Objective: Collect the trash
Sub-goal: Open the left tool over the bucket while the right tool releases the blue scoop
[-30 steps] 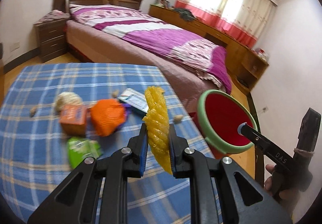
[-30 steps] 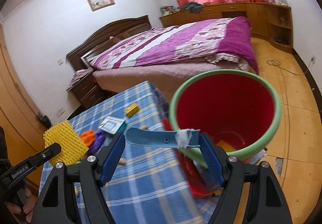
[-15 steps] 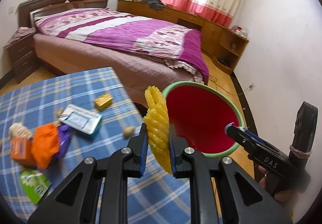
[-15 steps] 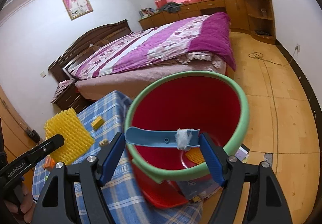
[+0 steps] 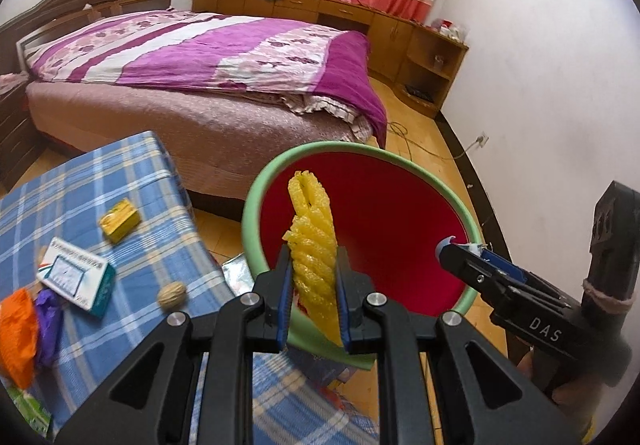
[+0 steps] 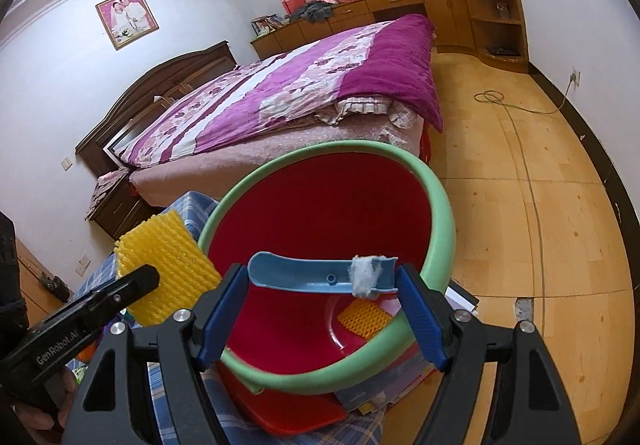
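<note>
My left gripper (image 5: pixel 314 273) is shut on a yellow foam net (image 5: pixel 311 229), which stands upright between the pads in front of the mouth of a red bin with a green rim (image 5: pixel 256 197). In the right wrist view the same net (image 6: pixel 164 265) hangs just left of the bin's rim (image 6: pixel 440 205). My right gripper (image 6: pixel 322 285) is shut on a curved blue plastic piece (image 6: pixel 304 277) with white fluff stuck to it, held across the bin's mouth. An orange net scrap (image 6: pixel 364 319) lies inside the bin.
On the blue checked tablecloth (image 5: pixel 120 173) lie a yellow box (image 5: pixel 120 221), a white-green carton (image 5: pixel 76 277), a walnut (image 5: pixel 172 295), an orange net (image 5: pixel 16 337) and a purple wrapper (image 5: pixel 48 321). A bed (image 5: pixel 200 85) stands behind. A cable (image 6: pixel 516 109) runs over the wooden floor.
Both grippers have swung right, away from the table's litter and toward the bin. The yellow net now stands before the bin's mouth, and the blue piece sits over it.
</note>
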`<state>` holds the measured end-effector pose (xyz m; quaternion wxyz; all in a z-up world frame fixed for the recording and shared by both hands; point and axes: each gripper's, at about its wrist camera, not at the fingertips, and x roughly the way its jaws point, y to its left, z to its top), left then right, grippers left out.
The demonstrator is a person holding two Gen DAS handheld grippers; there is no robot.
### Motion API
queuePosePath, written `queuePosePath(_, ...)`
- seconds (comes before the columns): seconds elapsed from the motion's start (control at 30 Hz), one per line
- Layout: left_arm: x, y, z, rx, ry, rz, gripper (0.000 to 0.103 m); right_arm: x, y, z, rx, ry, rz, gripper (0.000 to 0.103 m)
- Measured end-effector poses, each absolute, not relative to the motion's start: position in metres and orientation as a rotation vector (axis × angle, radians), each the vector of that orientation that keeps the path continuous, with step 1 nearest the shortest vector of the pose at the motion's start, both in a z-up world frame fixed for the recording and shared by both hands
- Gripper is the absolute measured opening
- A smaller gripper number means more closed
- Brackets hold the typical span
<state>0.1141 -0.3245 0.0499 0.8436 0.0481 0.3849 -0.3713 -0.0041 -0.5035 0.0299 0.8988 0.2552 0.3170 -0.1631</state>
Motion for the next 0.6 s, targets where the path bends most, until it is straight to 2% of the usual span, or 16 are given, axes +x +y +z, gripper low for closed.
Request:
queuePosePath(0.23, 0.118, -0.341, 0.039, 0.143, 0.819, -0.801, 0.019, 0.001, -0.512, 0.027, 0.527, 0.653, -0.334, 0.078)
queuePosePath(0.33, 0.119, -0.344, 0.036, 0.155, 0.83, -0.795, 0.029, 0.0, -0.513, 0.025, 0.535, 0.647, -0.332, 0.078)
queuePosePath(0.47, 0.123, -0.344, 0.033, 0.149, 0.845, -0.776, 0.034, -0.001, -0.514, 0.025, 0.544, 0.646, -0.326, 0.078)
queuePosePath(0.6, 0.124, -0.34, 0.034, 0.133, 0.85, -0.764, 0.034, 0.001, -0.514, 0.024, 0.555, 0.648, -0.315, 0.079)
